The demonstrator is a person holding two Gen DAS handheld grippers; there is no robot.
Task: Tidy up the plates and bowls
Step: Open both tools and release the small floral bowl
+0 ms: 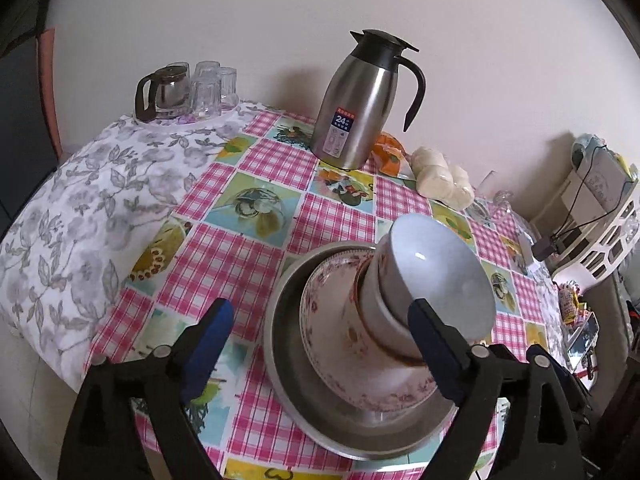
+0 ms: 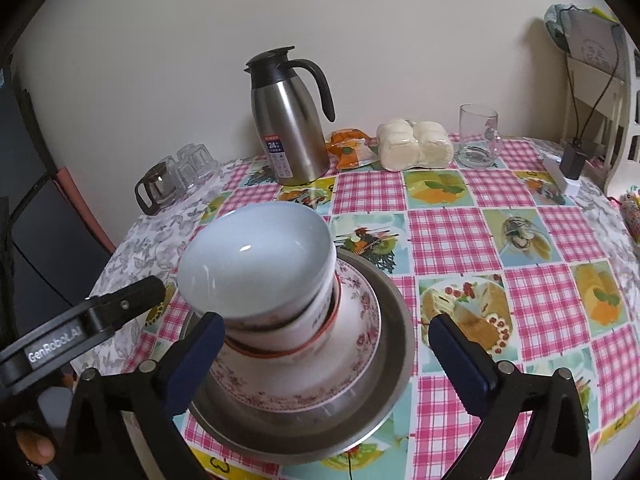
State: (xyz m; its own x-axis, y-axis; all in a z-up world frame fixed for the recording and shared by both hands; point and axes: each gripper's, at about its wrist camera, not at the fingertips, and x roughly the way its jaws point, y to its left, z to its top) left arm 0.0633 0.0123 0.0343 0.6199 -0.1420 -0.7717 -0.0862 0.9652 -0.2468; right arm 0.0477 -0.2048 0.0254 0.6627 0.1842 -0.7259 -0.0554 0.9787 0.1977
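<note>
Bowls (image 2: 256,264) sit nested on a floral plate (image 2: 352,364) inside a steel basin (image 2: 396,320) near the worktop (image 2: 520,240) edge — glazed, slippery, breakable. Both tongs — left (image 1: 320,344), right (image 2: 324,356) — spread empty; grip the rim.

You're in a home dining corner: checked oilcloth table (image 2: 452,228), steel thermos jug (image 2: 290,128), wrapped buns (image 2: 416,146) by its far edge, against a plain wall.

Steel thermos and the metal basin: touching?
Apart. The right wrist view shows checked tablecloth between the steel thermos by the wall and the metal basin holding the stacked bowls.
</note>
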